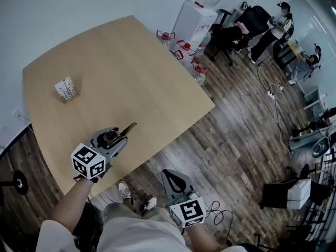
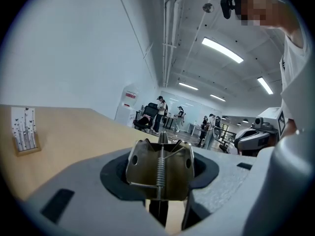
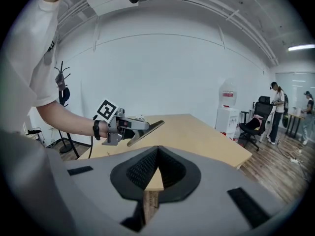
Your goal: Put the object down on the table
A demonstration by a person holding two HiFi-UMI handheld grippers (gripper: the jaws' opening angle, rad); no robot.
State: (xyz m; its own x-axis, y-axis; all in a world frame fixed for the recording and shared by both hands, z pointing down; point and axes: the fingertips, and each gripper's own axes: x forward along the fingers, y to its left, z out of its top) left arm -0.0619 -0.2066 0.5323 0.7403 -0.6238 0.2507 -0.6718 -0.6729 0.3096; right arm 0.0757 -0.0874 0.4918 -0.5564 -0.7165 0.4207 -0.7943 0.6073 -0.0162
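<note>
left gripper [image 1: 116,138]: jaws roughly half open and clamped on a metal spring tool [image 1: 129,127], so not empty
metal spring tool: folded brass-coloured body with a coil spring down the middle, sitting right between the left gripper's jaws; its thin flat end sticks out ahead of the jaw tips
is it down: nope, in the right gripper view it's tilted up and looks clear of the wood
table [image 1: 131,62]: light wood, directly under and ahead of the left gripper, which hangs over the near edge
right gripper [image 1: 170,176]: jaw tips pressed together, nothing in them; it's to the right of the left gripper, off the table edge and over the floor by the person's shoes [image 1: 137,196]
small card stand [image 1: 66,89]: on the table, ahead and left of the left gripper, well apart from it
water dispenser [image 1: 194,17]: way out past the table's far corner, ahead and right of both grippers
</note>
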